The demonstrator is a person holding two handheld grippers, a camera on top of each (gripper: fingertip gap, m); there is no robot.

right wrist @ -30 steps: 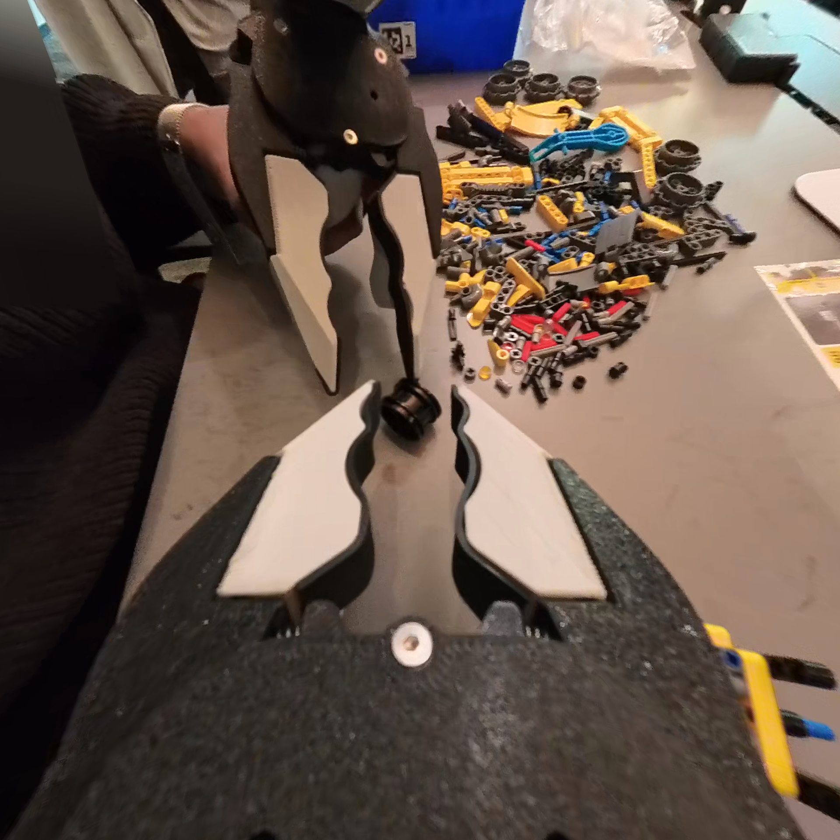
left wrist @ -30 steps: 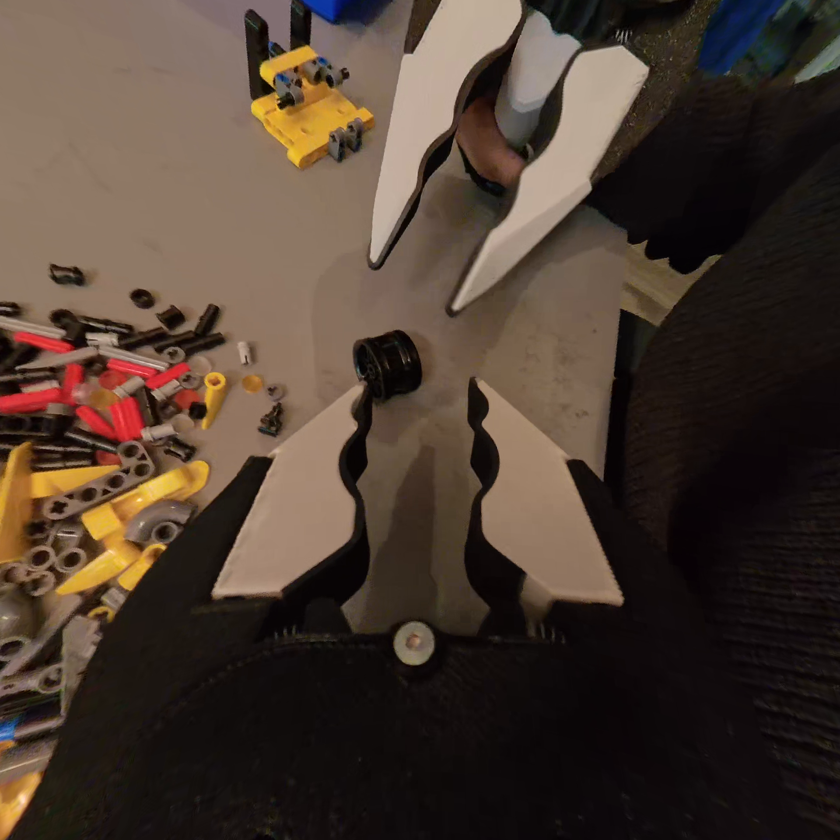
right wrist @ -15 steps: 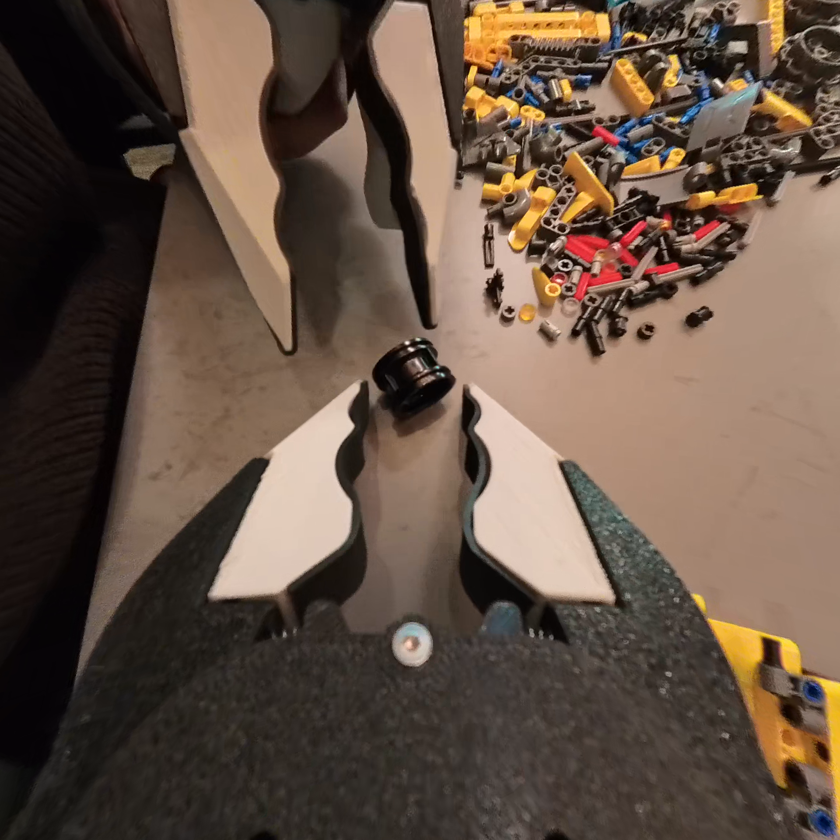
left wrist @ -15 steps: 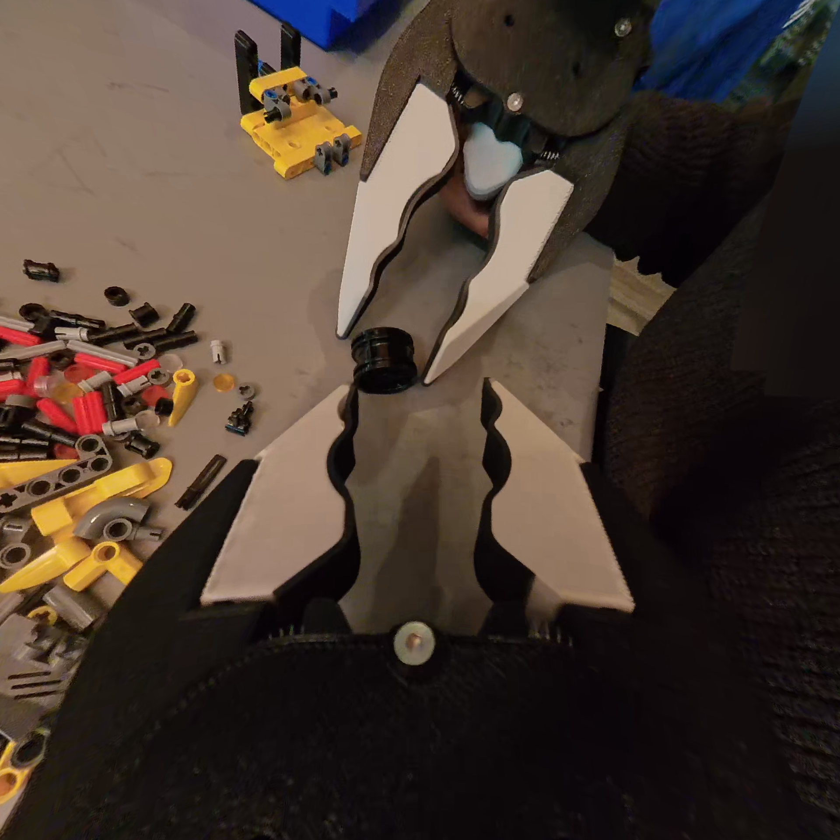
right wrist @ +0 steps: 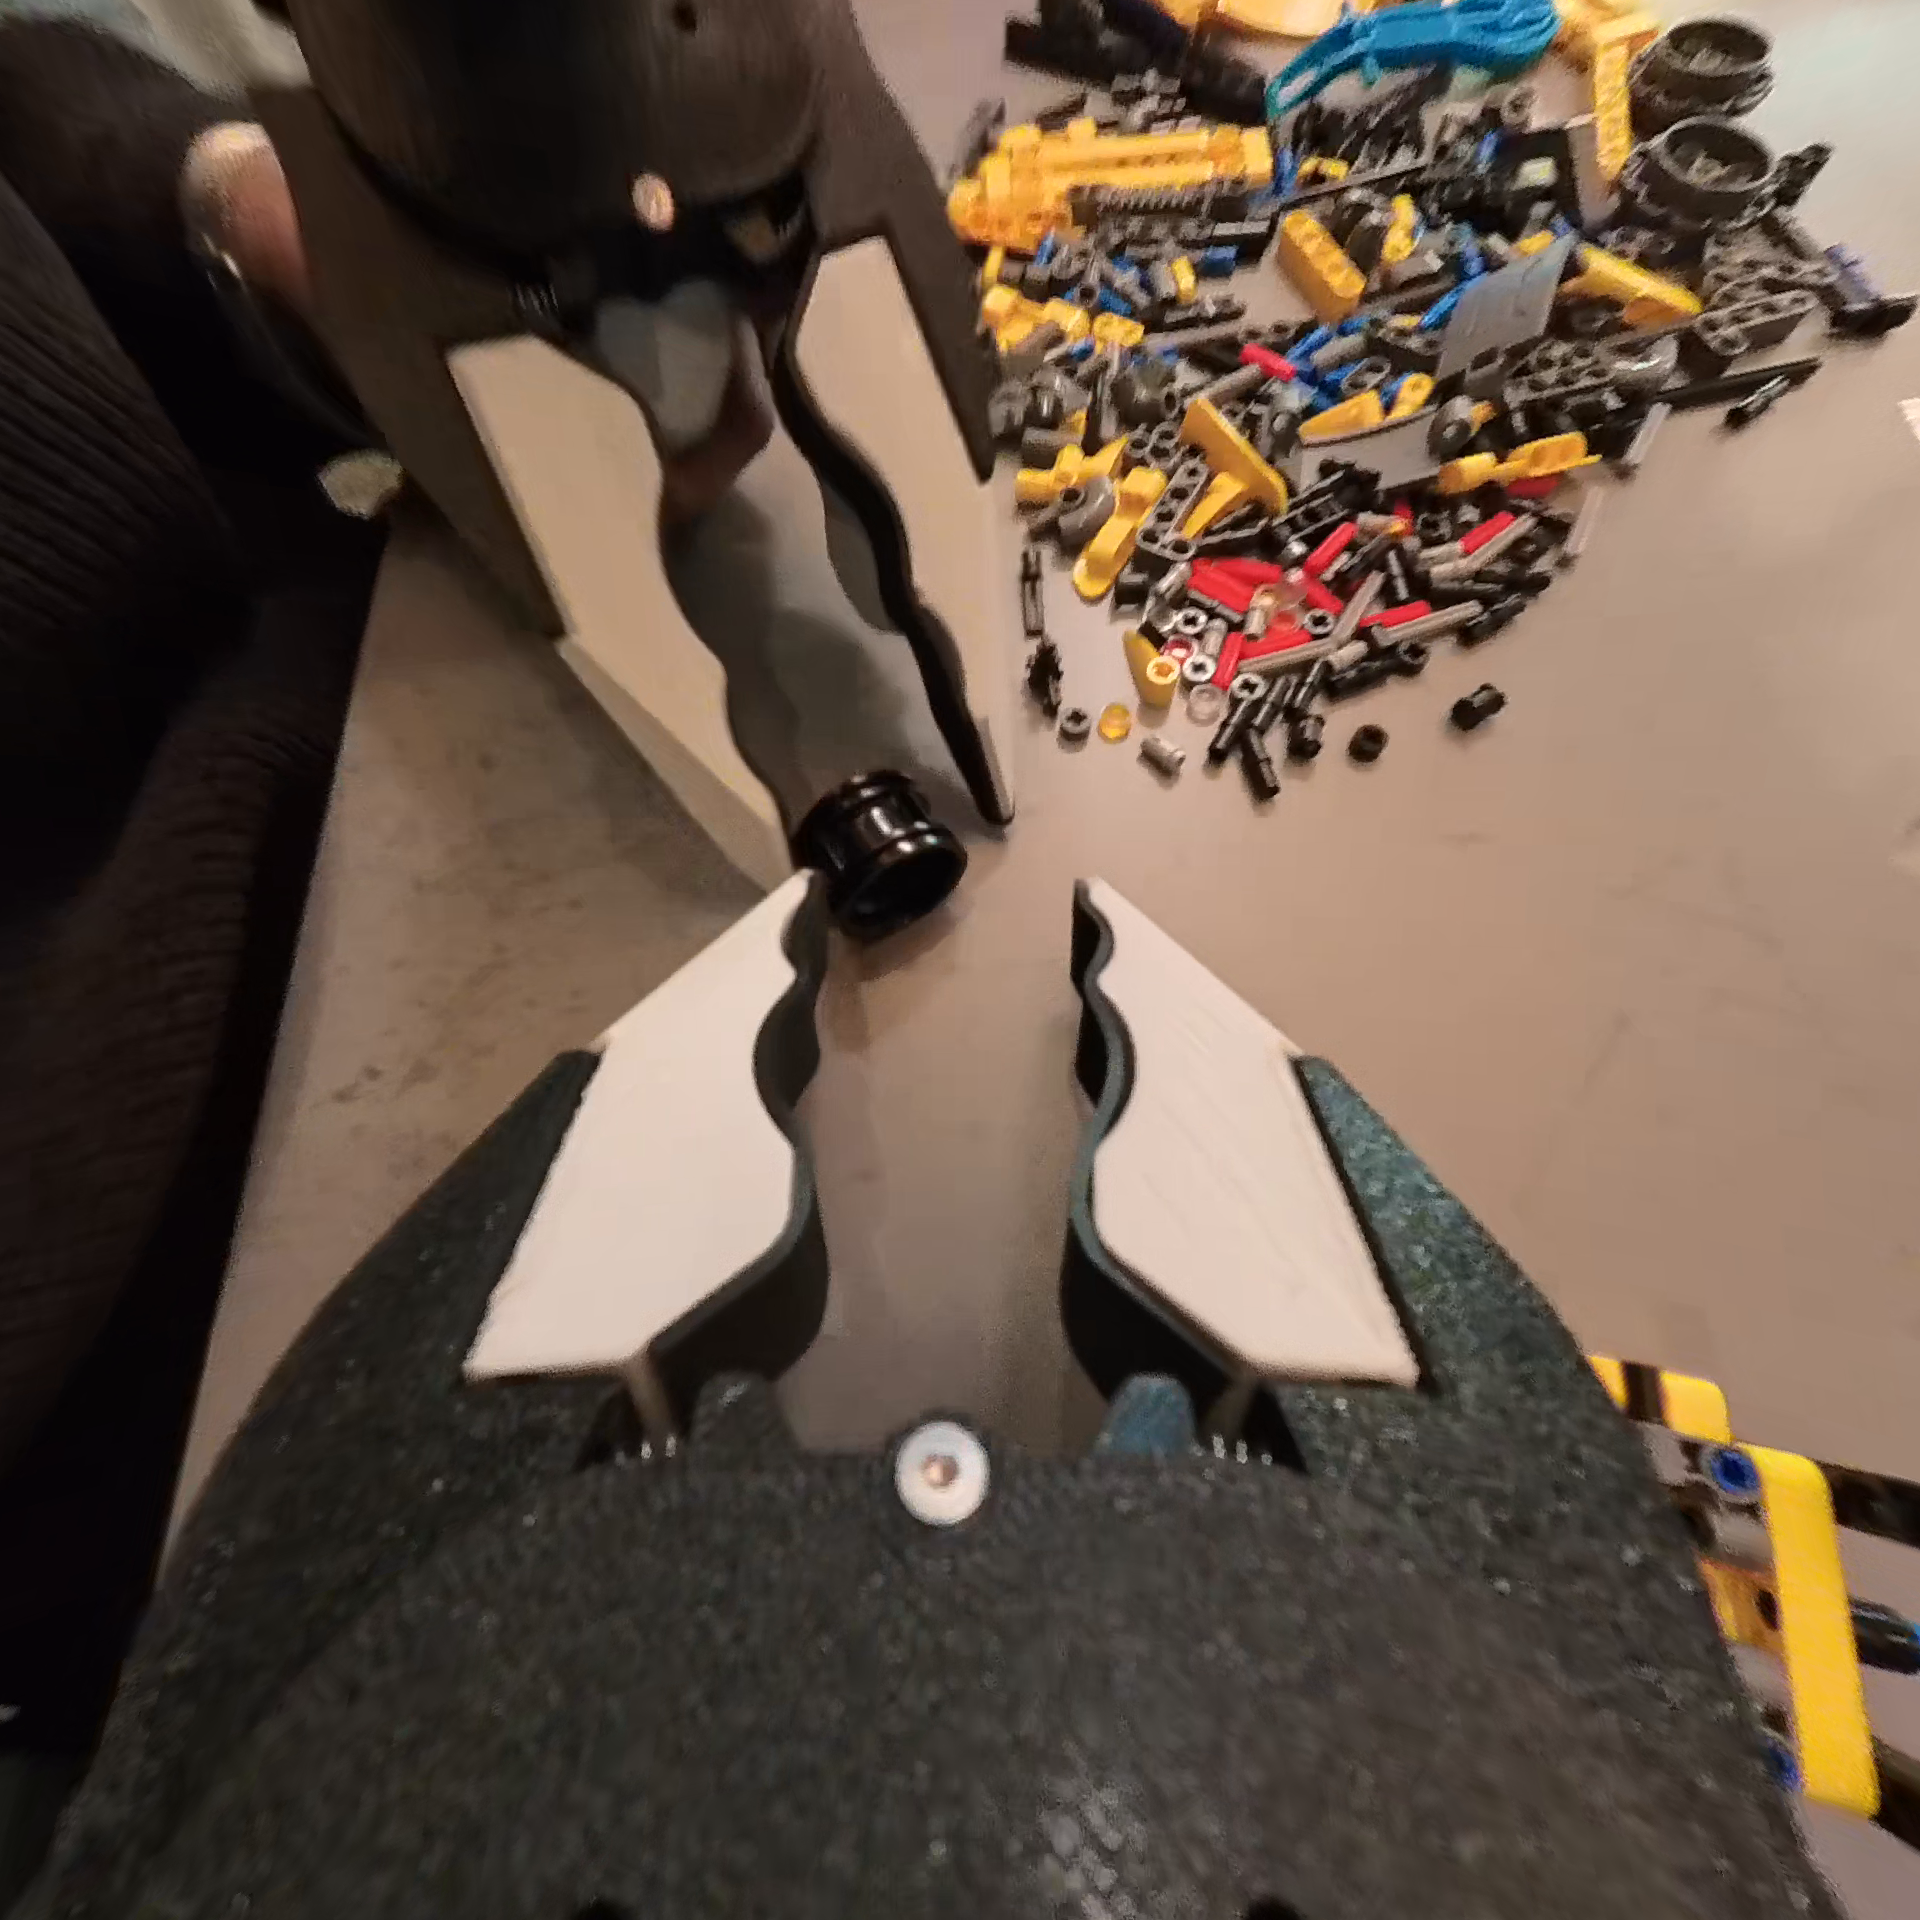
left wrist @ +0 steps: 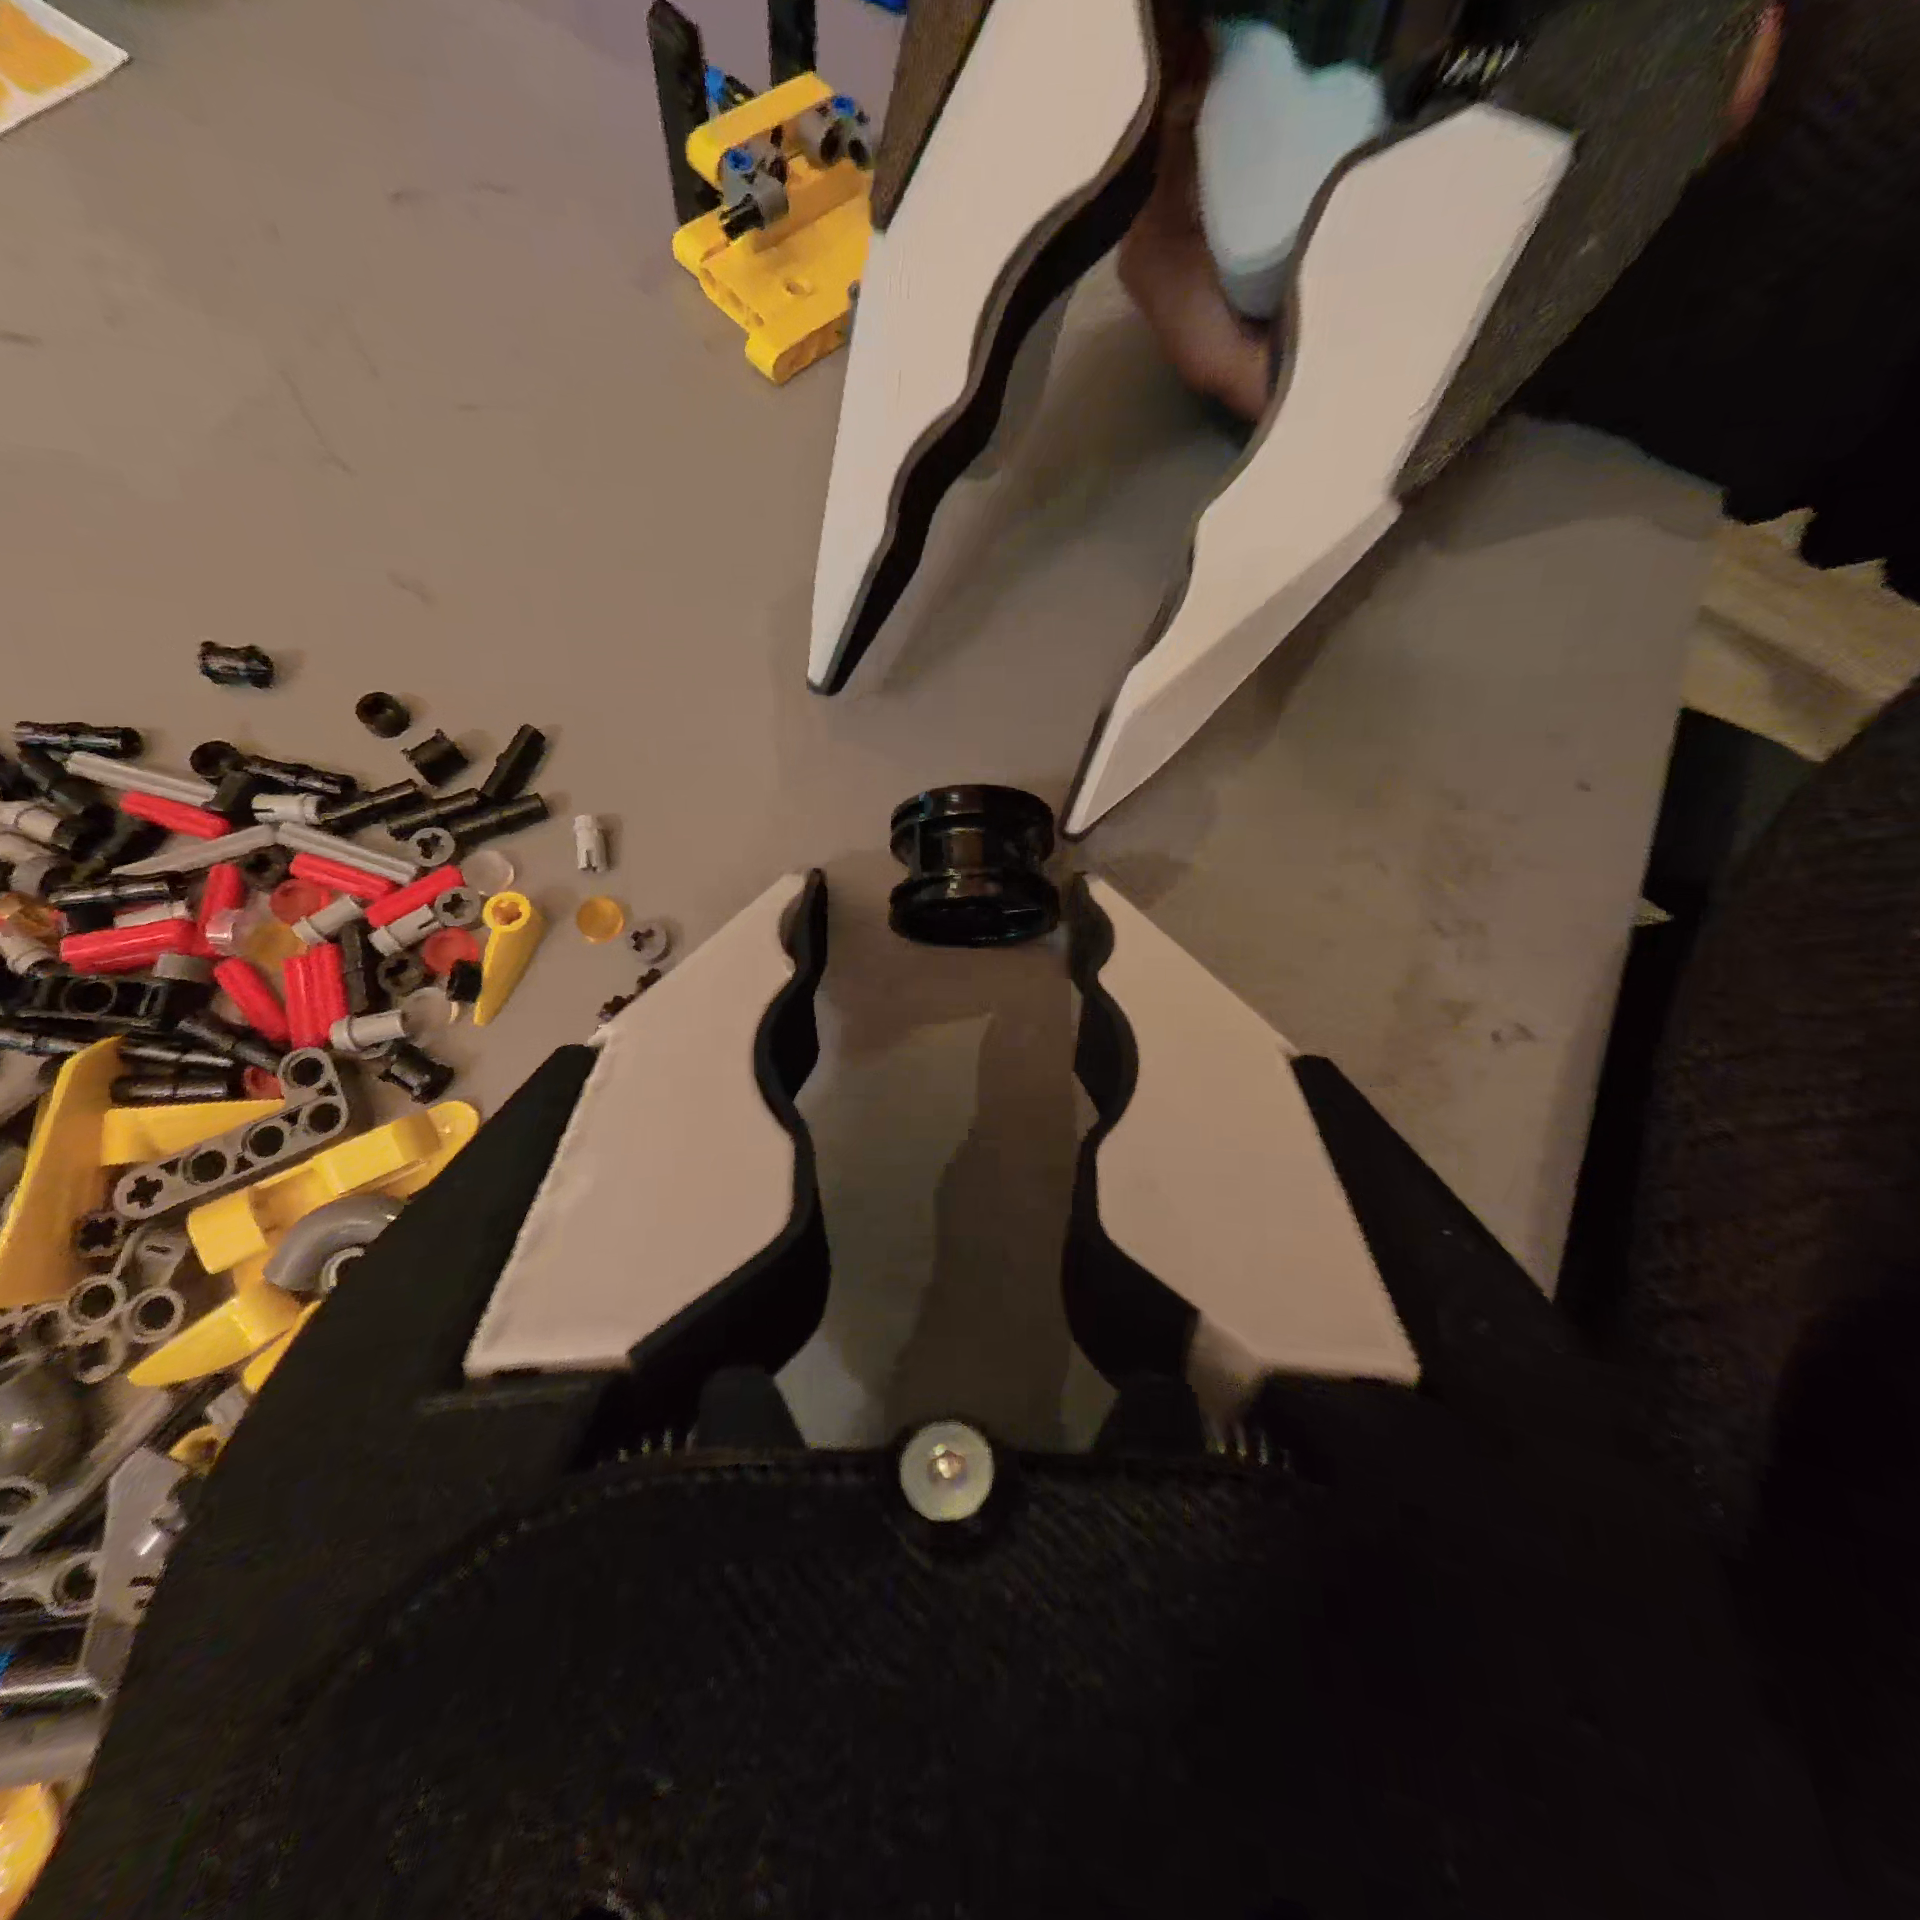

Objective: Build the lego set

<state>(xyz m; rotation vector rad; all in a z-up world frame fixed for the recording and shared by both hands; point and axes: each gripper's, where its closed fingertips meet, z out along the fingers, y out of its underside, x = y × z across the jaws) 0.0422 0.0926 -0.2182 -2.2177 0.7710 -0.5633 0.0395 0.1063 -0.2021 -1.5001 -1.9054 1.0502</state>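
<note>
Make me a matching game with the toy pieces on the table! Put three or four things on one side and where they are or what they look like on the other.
Things
1. black wheel hub
2. yellow built piece
3. red pins
4. turquoise piece

Descriptions
A. at the far end of the big pile in the right wrist view
B. standing alone, with two black uprights
C. lying on the grey table between both open grippers
D. in the loose pile by the left gripper

Pairs: 1-C, 2-B, 3-D, 4-A

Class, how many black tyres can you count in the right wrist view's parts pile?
2. One tyre sits far right in the pile, against the picture's top edge; the other tyre lies just nearer. Others may be hidden or cropped.
</note>
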